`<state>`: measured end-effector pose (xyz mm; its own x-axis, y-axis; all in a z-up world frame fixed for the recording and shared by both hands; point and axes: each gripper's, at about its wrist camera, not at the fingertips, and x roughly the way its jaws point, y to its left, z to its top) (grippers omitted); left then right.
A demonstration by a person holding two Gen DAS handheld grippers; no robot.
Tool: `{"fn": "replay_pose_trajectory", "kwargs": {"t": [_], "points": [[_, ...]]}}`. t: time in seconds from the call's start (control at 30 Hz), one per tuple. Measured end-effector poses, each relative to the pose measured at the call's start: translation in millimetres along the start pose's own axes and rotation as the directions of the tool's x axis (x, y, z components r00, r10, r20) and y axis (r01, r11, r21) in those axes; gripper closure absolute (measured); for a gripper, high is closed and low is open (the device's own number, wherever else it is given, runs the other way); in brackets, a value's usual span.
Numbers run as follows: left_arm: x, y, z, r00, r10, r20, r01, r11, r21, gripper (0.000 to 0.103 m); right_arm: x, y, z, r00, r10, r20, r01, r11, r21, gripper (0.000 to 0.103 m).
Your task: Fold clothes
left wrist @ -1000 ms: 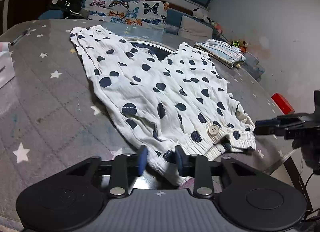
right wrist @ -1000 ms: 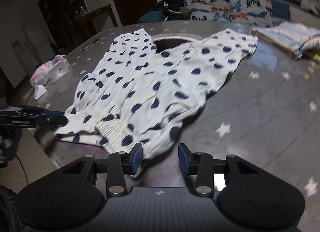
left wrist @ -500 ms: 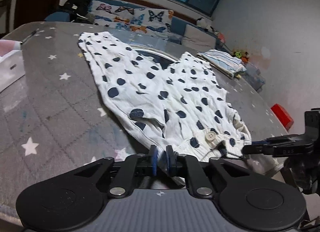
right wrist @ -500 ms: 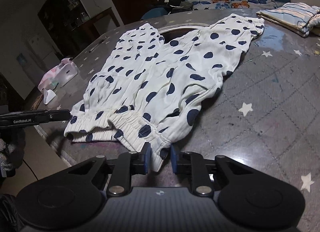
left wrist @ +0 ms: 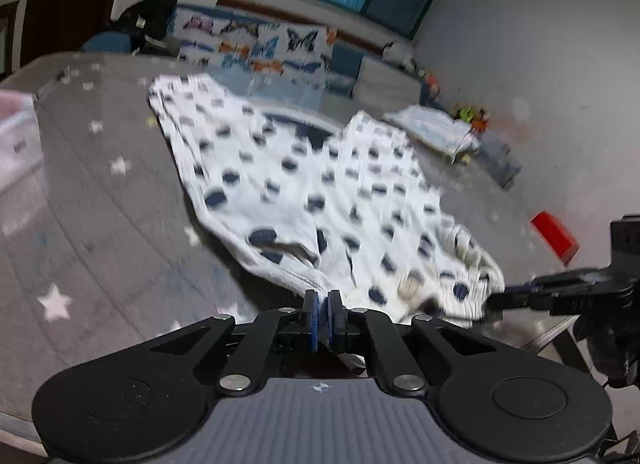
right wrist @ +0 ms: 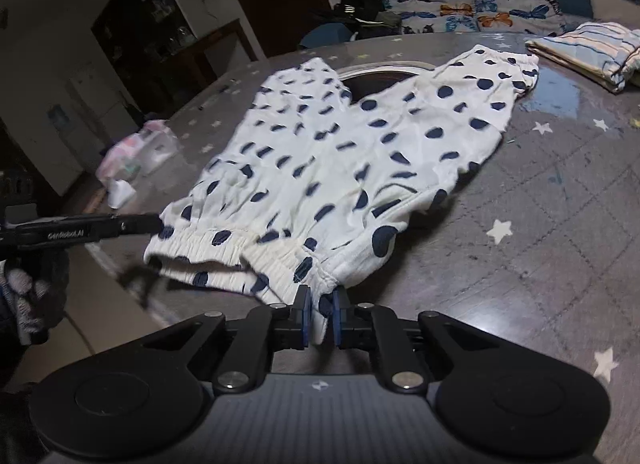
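The polka-dot trousers (right wrist: 360, 159) are pinched at both waistband corners by the left gripper (left wrist: 322, 318) and right gripper (right wrist: 320, 318); even tension is advised while lifting.

A home living room: a butterfly-print sofa (right wrist: 472, 3) behind a star-patterned table (right wrist: 540, 232), dark cabinets (right wrist: 160, 39) alongside.

Black tool (right wrist: 319, 318), blue pads (right wrist: 305, 320), seemingly rubber
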<state>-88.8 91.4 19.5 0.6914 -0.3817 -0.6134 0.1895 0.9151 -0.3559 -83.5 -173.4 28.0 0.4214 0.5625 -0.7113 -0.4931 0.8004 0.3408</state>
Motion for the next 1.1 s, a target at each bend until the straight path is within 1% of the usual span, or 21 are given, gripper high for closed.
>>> {"fn": "replay_pose_trajectory", "kwargs": {"t": [0.07, 0.13, 0.23, 0.3, 0.33, 0.4, 0.5, 0.57, 0.6, 0.7, 0.83, 0.97, 1.03, 1.1], "points": [[-12, 2, 2, 1.0, -0.011, 0.013, 0.011, 1.0, 0.009, 0.099, -6, 5, -2, 1.0, 0.023, -0.008, -0.023, 1.0, -0.008, 0.093], [-21, 4, 3, 1.0, -0.02, 0.017, 0.019, 1.0, 0.019, 0.099, -4, 9, -7, 0.998, 0.038, -0.04, -0.039, 0.999, -0.025, 0.093], [-17, 8, -6, 0.999, -0.006, -0.035, 0.007, 0.999, 0.034, 0.098, 2, 13, -15, 0.993, 0.052, -0.106, -0.056, 0.998, -0.042, 0.092], [-16, 14, -9, 0.998, 0.002, -0.059, 0.0, 1.0, 0.028, 0.098, 0, 14, -17, 0.99, 0.059, -0.13, -0.067, 0.996, -0.052, 0.082], [-17, 17, -9, 0.998, 0.004, -0.063, -0.003, 1.0, 0.027, 0.096, -2, 14, -16, 0.989, 0.062, -0.136, -0.07, 0.996, -0.058, 0.082], [-23, 21, -5, 0.998, 0.02, -0.054, -0.018, 0.999, 0.037, 0.095, -13, 12, -11, 0.99, 0.047, -0.134, -0.059, 0.995, -0.085, 0.082], [-33, 24, 5, 0.999, 0.042, -0.023, -0.04, 0.998, 0.056, 0.093, -28, 7, 0, 0.995, 0.024, -0.1, -0.036, 0.993, -0.11, 0.08], [-37, 24, 13, 0.998, 0.055, 0.003, -0.055, 0.996, 0.068, 0.08, -33, 3, 8, 0.998, -0.011, -0.066, 0.003, 0.992, -0.124, 0.08], [-37, 23, 17, 0.998, 0.056, 0.015, -0.057, 0.996, 0.073, 0.079, -35, 0, 14, 0.998, -0.033, -0.044, 0.027, 0.991, -0.13, 0.08], [-27, 19, 29, 0.998, 0.049, 0.034, -0.052, 0.995, 0.083, 0.078, -25, -7, 30, 0.997, -0.071, 0.007, 0.072, 0.989, -0.133, 0.079], [-1, 12, 41, 0.999, 0.029, 0.033, -0.032, 0.996, 0.081, 0.078, 2, -16, 47, 0.993, -0.11, 0.036, 0.114, 0.983, -0.145, 0.078], [32, 2, 52, 1.0, 0.007, 0.016, -0.008, 0.996, 0.093, 0.078, 30, -21, 52, 0.992, -0.127, 0.012, 0.127, 0.978, -0.168, 0.078], [47, -3, 56, 1.0, -0.002, 0.002, 0.001, 0.995, 0.104, 0.078, 41, -21, 47, 0.992, -0.125, -0.017, 0.12, 0.977, -0.179, 0.078], [61, -3, 57, 1.0, 0.006, -0.028, -0.003, 0.993, 0.118, 0.078, 45, -19, 41, 0.992, -0.121, -0.045, 0.11, 0.975, -0.193, 0.077]]}}
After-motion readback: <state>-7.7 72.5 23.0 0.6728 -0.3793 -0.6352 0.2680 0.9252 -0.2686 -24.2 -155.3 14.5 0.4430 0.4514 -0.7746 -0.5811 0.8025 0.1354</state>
